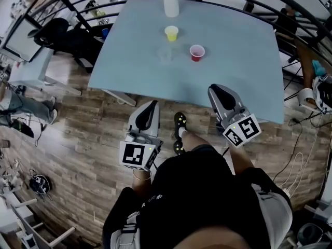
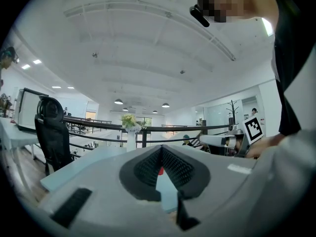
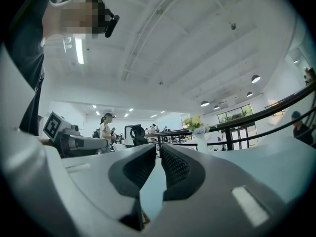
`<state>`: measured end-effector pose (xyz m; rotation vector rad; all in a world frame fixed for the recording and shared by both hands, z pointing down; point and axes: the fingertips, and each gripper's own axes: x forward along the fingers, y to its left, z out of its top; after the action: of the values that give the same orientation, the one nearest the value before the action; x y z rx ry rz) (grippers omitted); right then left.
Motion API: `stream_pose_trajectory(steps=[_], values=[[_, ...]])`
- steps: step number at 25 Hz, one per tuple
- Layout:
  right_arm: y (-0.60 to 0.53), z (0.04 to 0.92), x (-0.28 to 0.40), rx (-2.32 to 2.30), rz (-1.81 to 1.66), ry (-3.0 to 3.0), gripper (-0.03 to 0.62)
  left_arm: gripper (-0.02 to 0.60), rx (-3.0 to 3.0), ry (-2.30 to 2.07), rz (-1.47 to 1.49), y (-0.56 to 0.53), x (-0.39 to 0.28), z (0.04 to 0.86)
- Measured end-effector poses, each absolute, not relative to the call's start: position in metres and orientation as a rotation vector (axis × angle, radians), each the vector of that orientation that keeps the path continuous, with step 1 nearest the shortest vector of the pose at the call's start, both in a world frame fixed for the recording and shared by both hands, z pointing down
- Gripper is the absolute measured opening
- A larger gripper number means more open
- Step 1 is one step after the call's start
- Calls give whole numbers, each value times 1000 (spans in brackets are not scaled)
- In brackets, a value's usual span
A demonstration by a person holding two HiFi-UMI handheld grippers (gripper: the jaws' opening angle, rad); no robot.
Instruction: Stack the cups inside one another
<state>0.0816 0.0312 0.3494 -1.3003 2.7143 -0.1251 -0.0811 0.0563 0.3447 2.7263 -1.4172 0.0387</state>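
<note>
- Nothing is stacked yet: the yellow cup (image 1: 171, 33) and the red cup (image 1: 196, 52) stand upright and apart on the bench (image 1: 244, 77), mouths up.
- A faint clear shape (image 1: 165, 54) just left of the red cup and near the yellow one may be a third cup — too pale to be sure.
- A vase (image 1: 171, 5) of flowers stands at the far edge beyond the yellow cup; it looks to be no part of the job.
- The left tongs (image 1: 151, 107) hang over the floor, short of the bench's near edge. They are pressed together at the tips with nothing between them. In the left gripper view the red cup shows only as a sliver far beyond them.
- The right tongs (image 1: 218, 91) reach just over the near edge, all but pressed together — only a thin slit, nothing in it.
- Judged from this, the whole task is left: come up to the cups, spread a pair of tongs, lift one cup and lower it into another.
</note>
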Motion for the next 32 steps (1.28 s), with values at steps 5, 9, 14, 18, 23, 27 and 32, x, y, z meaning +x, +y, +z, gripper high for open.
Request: stream_pose_trajectory(steps=[5,9,14,18,23,27,32], values=[[-7,354,82,-1334,-107,2701,35,-11,2714,-1457,43,27,-92,342],[-41,363,85,-1389,-117,2684,49,-11,2710,-1465,60,-2,-100,341],[-81,377,90,-1451,-138,2674,67,-11,2720,-1468,87,-37,-103,342],[-106,391,93,-1495,-155,2693,101,-11,2702,-1465,100,-58,-107,347],[-142,411,91,-1588,-153,2729,149,-11,2684,-1480,107,-87,-122,351],[-164,430,90,-1632,-181,2750,178,-11,2670,-1488,133,-106,-132,356],[-192,460,92,-1695,-225,2783,219,-11,2646,-1515,159,-127,-143,361]])
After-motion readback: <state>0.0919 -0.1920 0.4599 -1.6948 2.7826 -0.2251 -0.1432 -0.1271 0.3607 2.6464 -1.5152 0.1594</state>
